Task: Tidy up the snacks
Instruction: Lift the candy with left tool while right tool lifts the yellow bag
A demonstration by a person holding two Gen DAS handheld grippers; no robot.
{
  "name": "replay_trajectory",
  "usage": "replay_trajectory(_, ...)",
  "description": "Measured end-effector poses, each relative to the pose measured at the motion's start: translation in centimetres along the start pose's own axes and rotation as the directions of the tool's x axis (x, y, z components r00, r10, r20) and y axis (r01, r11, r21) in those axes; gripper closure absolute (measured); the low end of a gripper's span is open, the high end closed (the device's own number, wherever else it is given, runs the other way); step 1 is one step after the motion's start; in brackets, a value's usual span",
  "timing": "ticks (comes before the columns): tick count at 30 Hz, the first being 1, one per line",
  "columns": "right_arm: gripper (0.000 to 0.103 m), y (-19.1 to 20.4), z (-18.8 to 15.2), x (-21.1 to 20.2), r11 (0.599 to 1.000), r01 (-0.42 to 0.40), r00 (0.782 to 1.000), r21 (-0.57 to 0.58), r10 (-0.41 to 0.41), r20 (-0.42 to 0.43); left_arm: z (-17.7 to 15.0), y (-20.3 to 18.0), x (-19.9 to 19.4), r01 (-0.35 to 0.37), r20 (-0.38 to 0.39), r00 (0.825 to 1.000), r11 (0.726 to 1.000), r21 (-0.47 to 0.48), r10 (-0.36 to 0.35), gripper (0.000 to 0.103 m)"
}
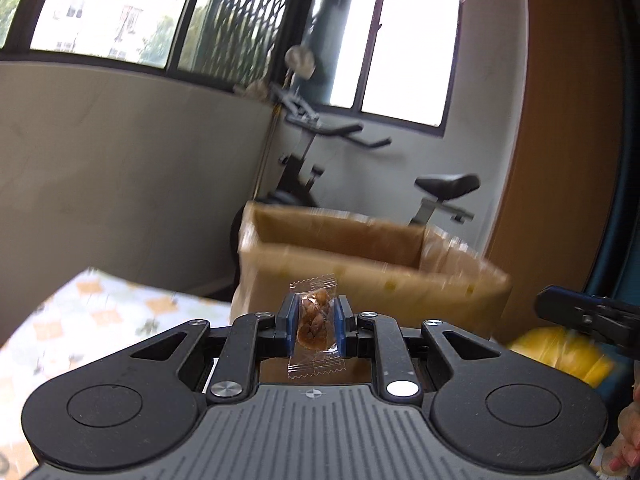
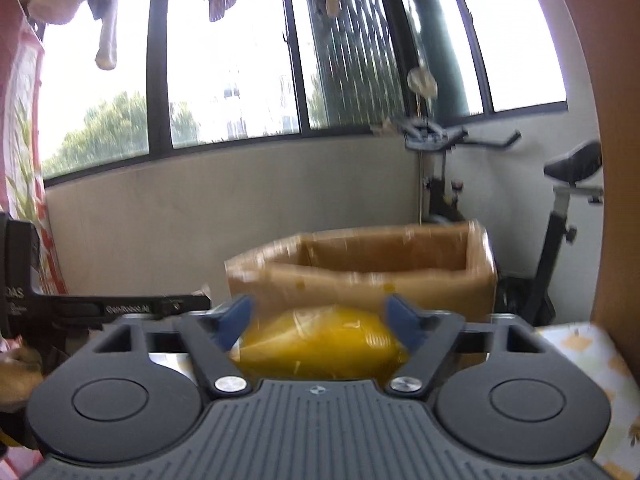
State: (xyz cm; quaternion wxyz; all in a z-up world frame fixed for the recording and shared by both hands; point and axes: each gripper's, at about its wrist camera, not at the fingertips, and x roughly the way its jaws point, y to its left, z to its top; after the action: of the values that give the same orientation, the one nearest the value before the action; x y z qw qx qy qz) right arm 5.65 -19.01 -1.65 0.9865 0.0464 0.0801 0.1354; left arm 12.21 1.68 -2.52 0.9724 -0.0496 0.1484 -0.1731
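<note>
Left tongs (image 1: 316, 326) pinch a clear-wrapped brown snack (image 1: 315, 322); right tongs (image 2: 318, 320) clamp a glossy yellow packet (image 2: 320, 350) (only an edge in the left view), before a cardboard box (image 2: 360, 276).

You are on an enclosed home balcony: wide windows (image 2: 224, 64) with laundry (image 2: 104, 12) hanging above, an exercise bike (image 1: 400, 176) in the corner, a cardboard box (image 2: 380, 268) on a patterned cloth (image 1: 100, 320).

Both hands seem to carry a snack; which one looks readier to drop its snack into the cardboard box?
Probably left: its fingers firmly pinch the small clear-wrapped brown snack facing the open cardboard box. The right's grip on the yellow packet looks unsettled.
</note>
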Motion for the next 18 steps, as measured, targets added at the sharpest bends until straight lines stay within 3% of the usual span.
replay_trajectory(3,0.065,-0.2,0.9,1.0,1.0,0.0,1.0,-0.027,-0.001,-0.03,1.3,-0.5,0.9,0.008,0.019,1.0,1.0,0.02,-0.008,0.083)
replay_trajectory(6,0.065,-0.7,-0.4,2.6,0.999,-0.016,0.991,-0.035,0.011,-0.132,1.3,-0.5,1.1,0.005,0.024,1.0,1.0,0.008,-0.005,0.083)
replay_trajectory(7,0.06,-0.8,-1.3,3.3,0.999,-0.027,0.982,-0.035,0.019,-0.19,1.1,-0.5,1.1,0.001,0.02,1.0,1.0,0.003,-0.001,0.083)
replay_trajectory(10,0.036,-0.8,-4.8,4.6,0.998,-0.045,0.931,-0.036,0.029,-0.363,0.0,0.1,1.0,-0.008,-0.017,1.0,1.0,-0.023,0.007,0.083)
replay_trajectory(14,0.026,-0.7,-8.9,5.0,0.997,-0.065,0.846,0.033,0.072,-0.529,-1.7,1.3,0.5,-0.029,-0.071,0.997,0.998,-0.047,0.026,0.083)
replay_trajectory(16,0.023,-0.5,-10.1,5.0,0.995,-0.068,0.812,0.075,0.099,-0.575,-2.3,1.8,0.4,-0.036,-0.092,0.995,0.997,-0.067,0.03,0.083)
replay_trajectory(18,0.02,-0.2,-10.7,4.7,0.994,-0.07,0.792,0.087,0.108,-0.601,-3.0,2.3,0.2,-0.039,-0.103,0.994,0.996,-0.077,0.031,0.083)
